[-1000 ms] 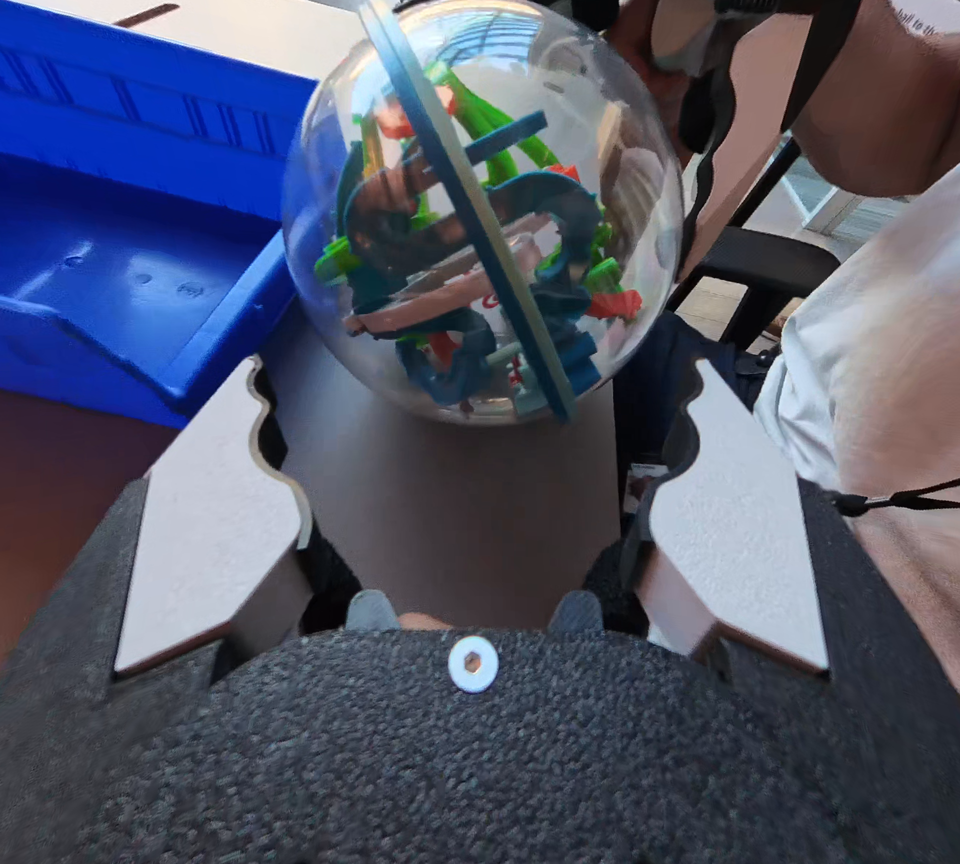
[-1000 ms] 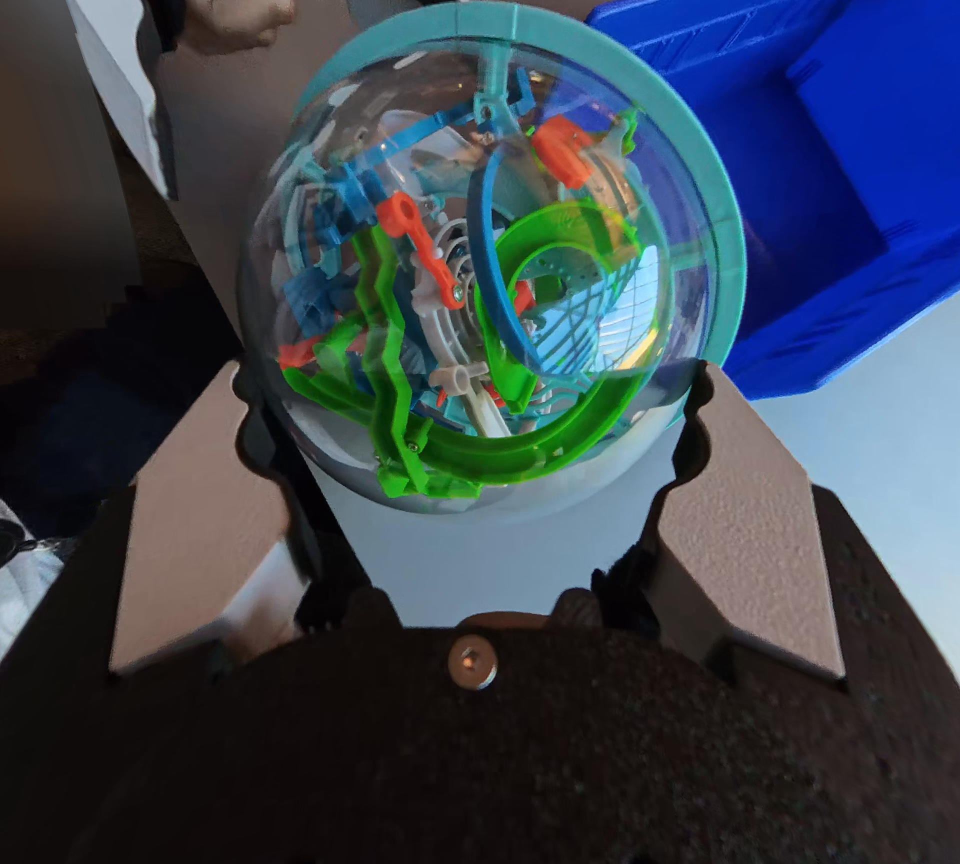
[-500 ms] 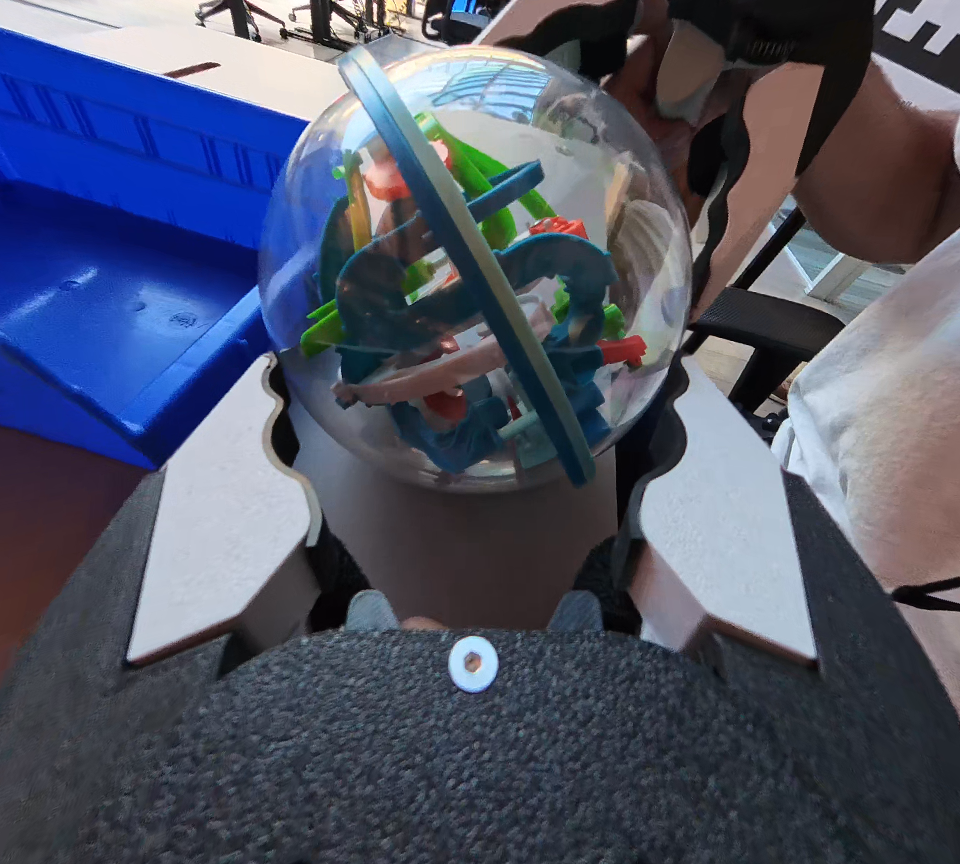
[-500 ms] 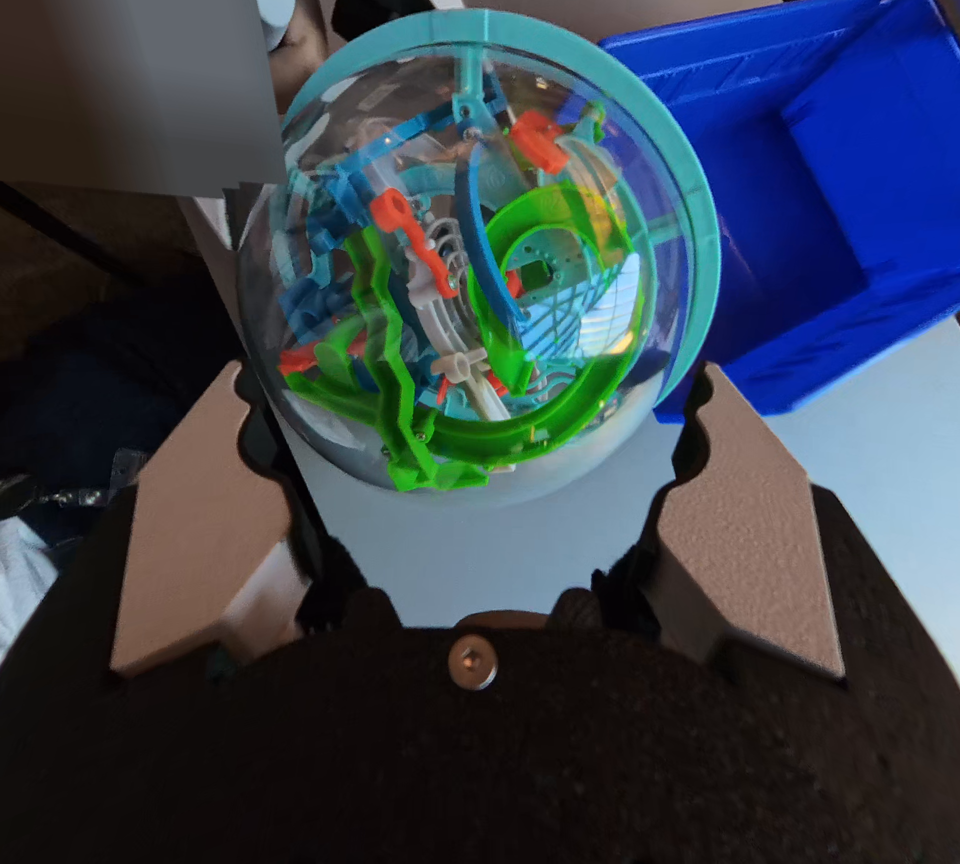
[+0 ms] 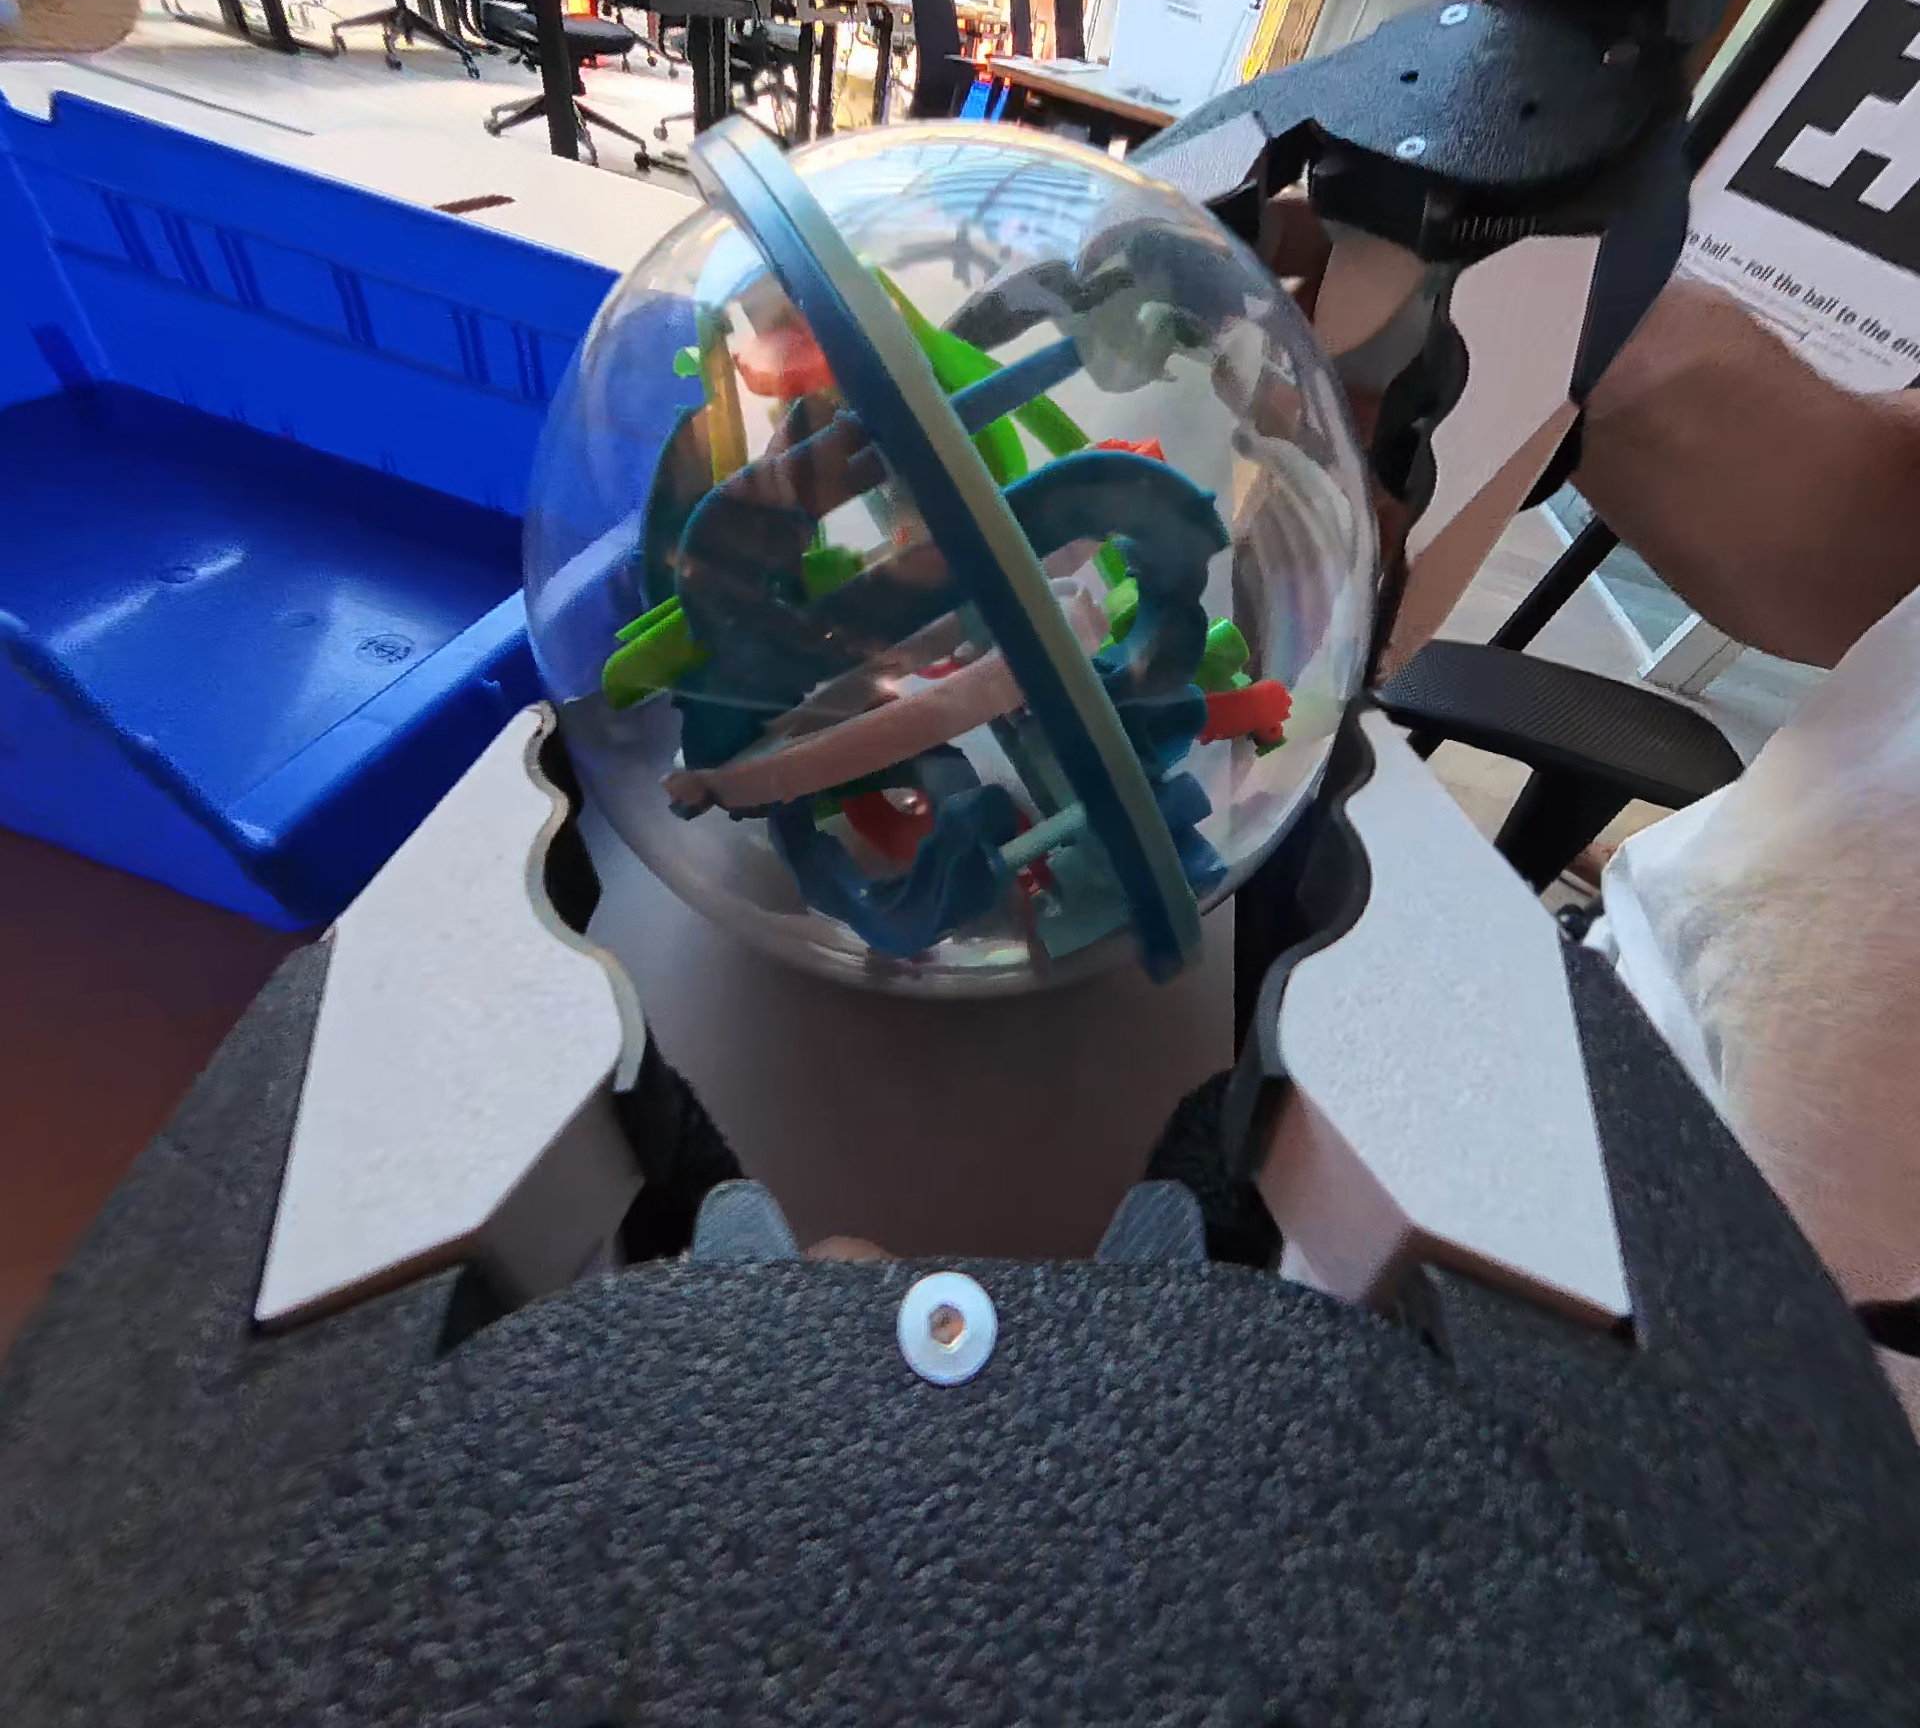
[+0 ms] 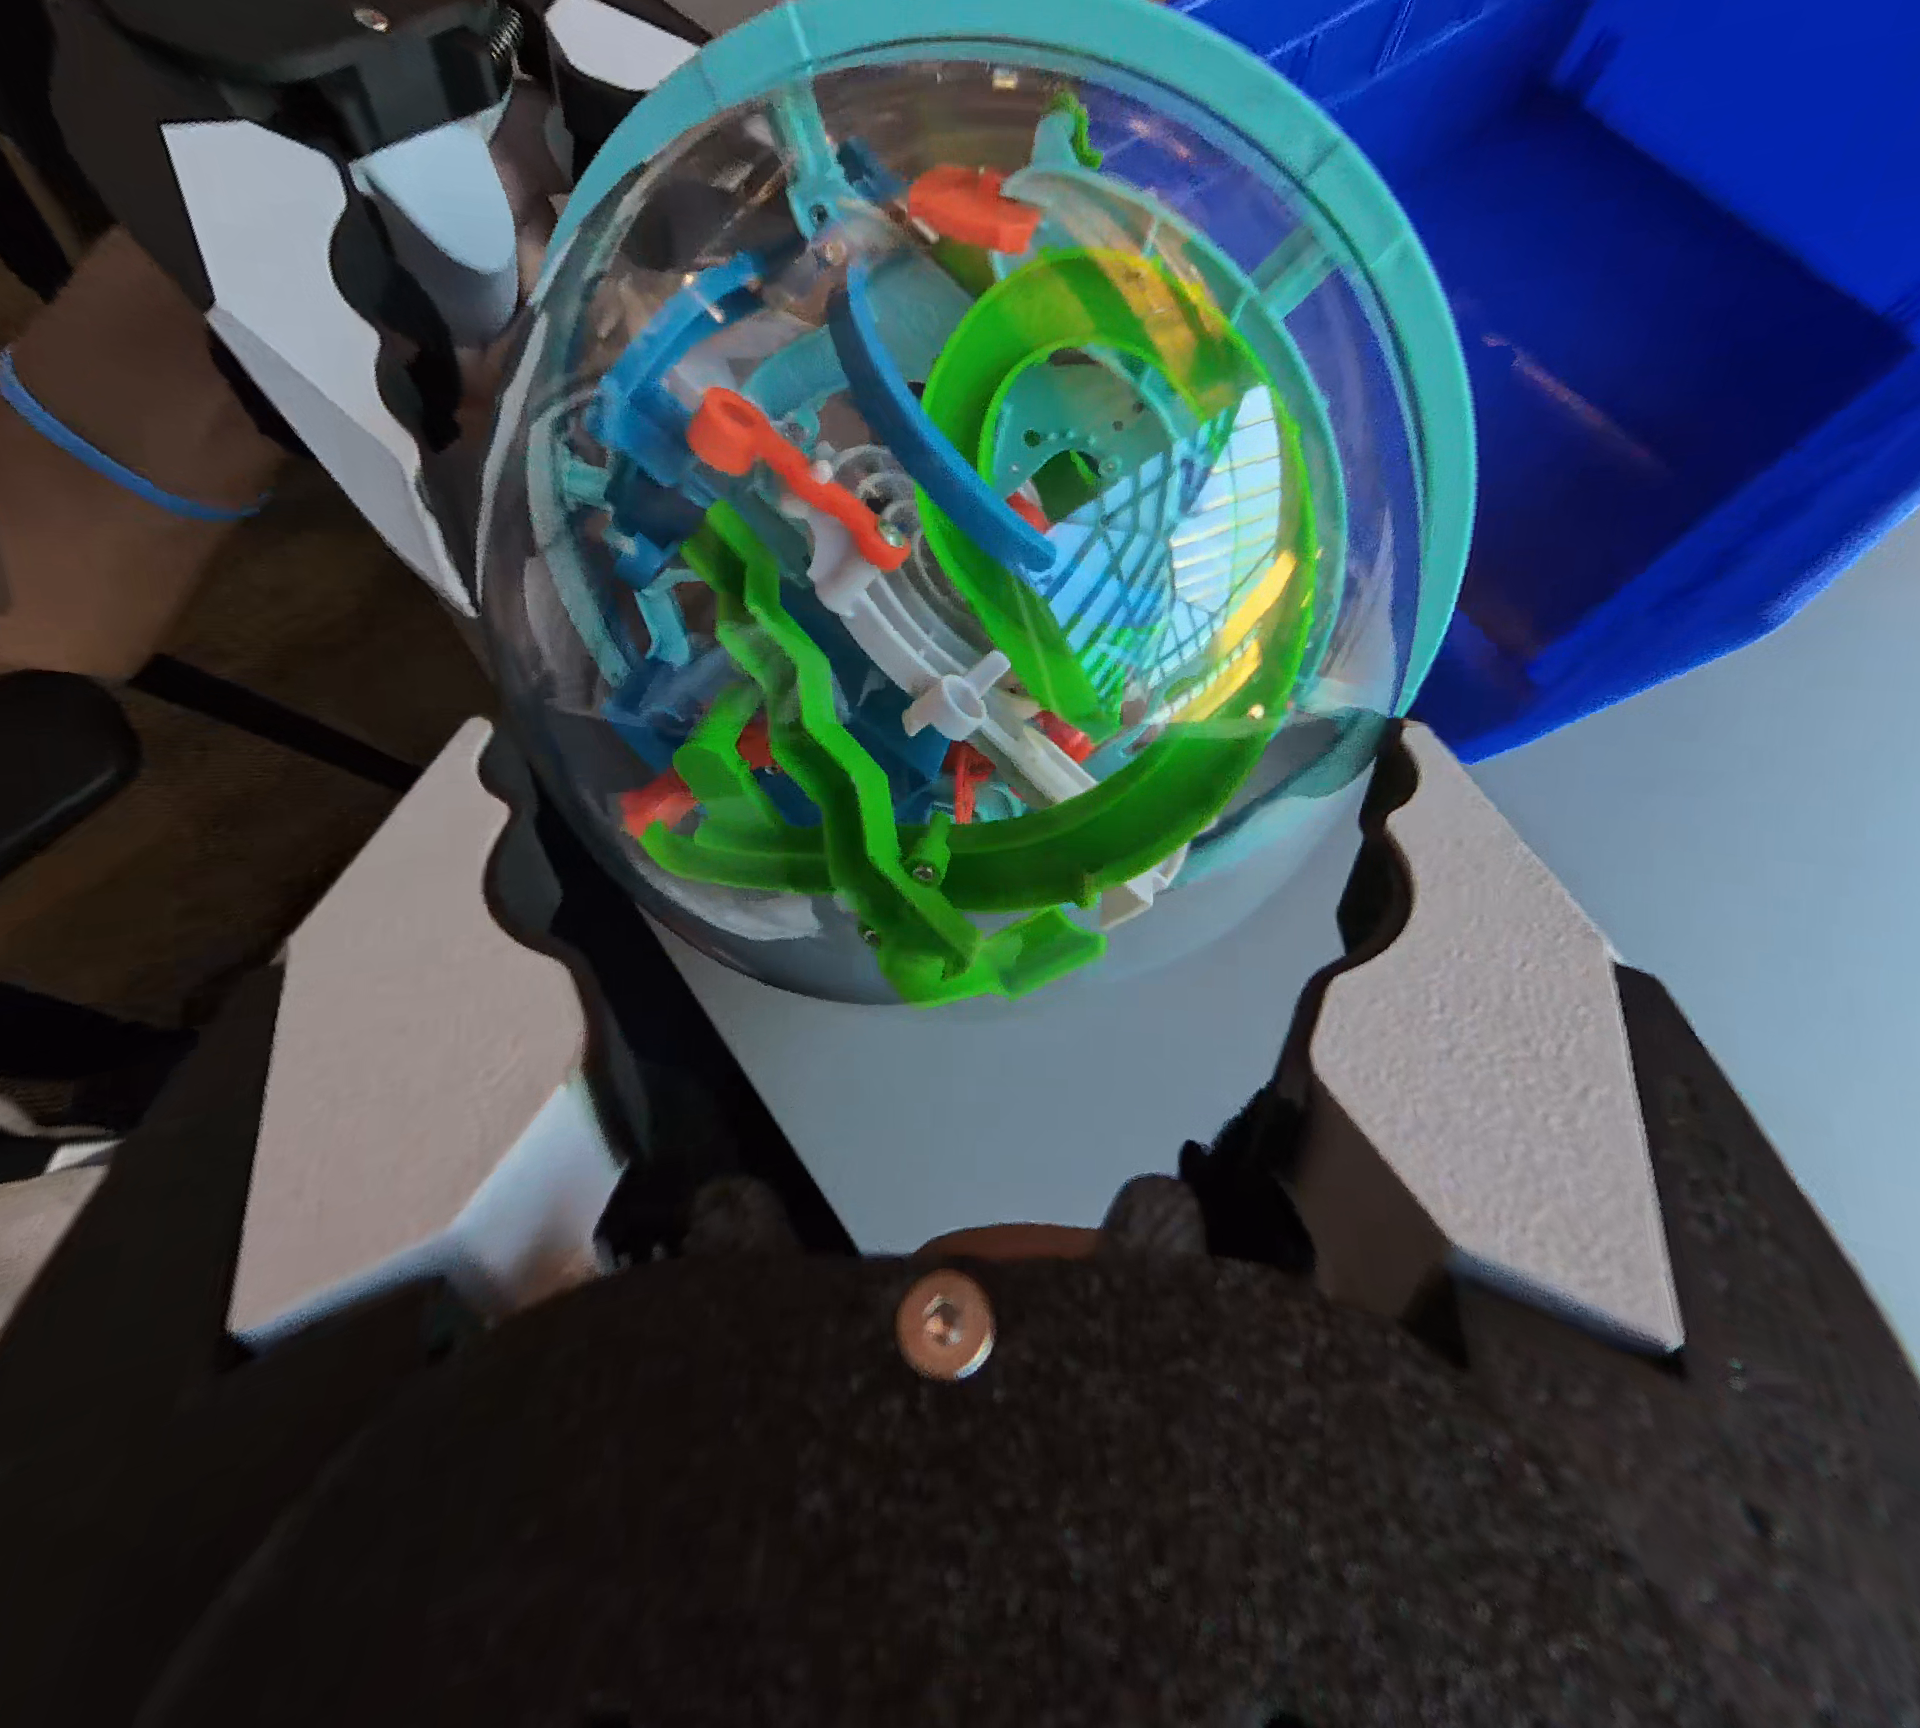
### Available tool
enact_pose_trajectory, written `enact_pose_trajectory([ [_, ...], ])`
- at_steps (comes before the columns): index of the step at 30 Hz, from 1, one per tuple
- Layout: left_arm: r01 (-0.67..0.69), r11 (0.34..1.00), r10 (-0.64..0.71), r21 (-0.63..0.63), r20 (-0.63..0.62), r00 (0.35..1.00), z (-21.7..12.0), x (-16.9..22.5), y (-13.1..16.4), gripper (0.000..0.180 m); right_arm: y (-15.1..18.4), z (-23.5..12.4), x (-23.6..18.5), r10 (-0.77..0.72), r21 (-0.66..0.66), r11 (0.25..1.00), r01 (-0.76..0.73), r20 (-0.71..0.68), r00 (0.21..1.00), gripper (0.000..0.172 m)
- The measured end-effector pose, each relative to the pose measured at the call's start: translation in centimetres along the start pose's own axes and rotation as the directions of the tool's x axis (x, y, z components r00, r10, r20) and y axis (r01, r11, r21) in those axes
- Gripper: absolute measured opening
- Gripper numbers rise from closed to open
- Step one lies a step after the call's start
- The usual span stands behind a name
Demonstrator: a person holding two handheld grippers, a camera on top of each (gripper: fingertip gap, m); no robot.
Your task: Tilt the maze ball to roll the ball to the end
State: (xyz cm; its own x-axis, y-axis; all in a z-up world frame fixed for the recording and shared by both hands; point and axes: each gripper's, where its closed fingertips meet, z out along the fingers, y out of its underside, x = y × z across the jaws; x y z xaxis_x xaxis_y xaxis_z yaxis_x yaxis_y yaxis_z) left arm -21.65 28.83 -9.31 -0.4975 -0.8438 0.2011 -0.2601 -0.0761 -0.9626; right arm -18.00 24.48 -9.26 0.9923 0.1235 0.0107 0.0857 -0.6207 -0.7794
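Note:
The maze ball (image 5: 935, 556) is a clear sphere with a teal ring and green, blue and orange tracks inside. It sits between the fingertips of my left gripper (image 5: 951, 743), and both pads press on its sides. In the right wrist view the same ball (image 6: 966, 483) sits between the fingertips of my right gripper (image 6: 945, 743), which also press on it. The two grippers hold it from opposite sides, above the table. The right gripper's black body (image 5: 1475, 99) shows behind the ball. The left gripper's body (image 6: 291, 16) shows at the upper left. I cannot pick out the small ball inside.
A blue plastic bin (image 5: 208, 535) stands on the table just beside the ball, and it also shows in the right wrist view (image 6: 1662, 328). The pale table top (image 6: 1039, 1107) lies below. A black office chair (image 5: 1558, 743) and a person's forearm (image 5: 1745, 483) are on the right.
My left gripper moved forward around the ball and its pads closed on it. The right gripper kept its hold, and the ball tilted a little with it.

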Motion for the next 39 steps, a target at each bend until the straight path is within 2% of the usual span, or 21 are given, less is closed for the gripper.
enact_pose_trajectory([
  [3,0.041,0.997,-0.04,0.061,-0.015,0.999,-0.1,-0.5,-0.1,0.137,-0.2,0.5,0.2,-0.001,0.015,1.0,0.001,-0.011,1.0,0.154],
  [17,0.137,0.986,-0.135,0.097,-0.029,0.99,-1.2,-1.9,0.0,0.135,-2.0,1.5,0.5,-0.008,0.151,0.988,0.003,0.032,0.999,0.152],
  [19,0.171,0.98,-0.169,0.099,-0.035,0.985,-1.5,-2.3,0.1,0.134,-2.2,1.3,0.8,-0.016,0.18,0.984,0.001,0.081,0.997,0.149],
  [24,0.238,0.964,-0.232,0.114,-0.066,0.97,-1.8,-2.9,0.0,0.132,-1.9,0.3,2.5,0.075,0.279,0.947,-0.161,0.297,0.952,0.144],
  [26,0.243,0.963,-0.233,0.114,-0.088,0.968,-1.9,-2.7,0.0,0.131,-1.0,0.8,3.3,0.075,0.291,0.941,-0.173,0.32,0.944,0.144],
  [28,0.272,0.955,-0.252,0.116,-0.162,0.954,-2.1,-2.1,-0.3,0.116,-0.3,0.4,3.2,0.09,0.279,0.933,-0.226,0.429,0.899,0.147],
  [29,0.3,0.947,-0.271,0.112,-0.218,0.938,-2.2,-1.7,-0.4,0.102,-0.3,-0.4,3.2,0.094,0.292,0.917,-0.273,0.505,0.858,0.145],
  [30,0.325,0.941,-0.291,0.094,-0.264,0.92,-2.2,-1.4,-0.4,0.096,-0.2,-0.8,3.8,0.119,0.302,0.895,-0.329,0.55,0.827,0.145],
  [31,0.347,0.935,-0.314,0.075,-0.284,0.906,-2.0,-1.5,-0.3,0.092,0.2,-0.9,4.1,0.154,0.275,0.886,-0.372,0.584,0.797,0.149],
  [32,0.362,0.929,-0.327,0.073,-0.293,0.898,-1.9,-1.6,-0.4,0.085,0.8,-0.9,3.7,0.166,0.237,0.888,-0.394,0.633,0.756,0.145],
  [33,0.361,0.928,-0.323,0.089,-0.29,0.901,-1.8,-1.9,-0.6,0.075,1.3,-0.8,3.1,0.173,0.2,0.894,-0.401,0.671,0.721,0.143],
  [35,0.338,0.931,-0.296,0.139,-0.255,0.921,-2.0,-2.3,-1.1,0.058,1.5,0.1,2.4,0.188,0.185,0.895,-0.406,0.668,0.72,0.154],
  [39,0.326,0.921,-0.301,0.214,-0.14,0.943,-2.6,-3.6,-1.3,0.054,0.8,0.8,2.7,0.285,0.156,0.861,-0.485,0.641,0.713,0.154],
])
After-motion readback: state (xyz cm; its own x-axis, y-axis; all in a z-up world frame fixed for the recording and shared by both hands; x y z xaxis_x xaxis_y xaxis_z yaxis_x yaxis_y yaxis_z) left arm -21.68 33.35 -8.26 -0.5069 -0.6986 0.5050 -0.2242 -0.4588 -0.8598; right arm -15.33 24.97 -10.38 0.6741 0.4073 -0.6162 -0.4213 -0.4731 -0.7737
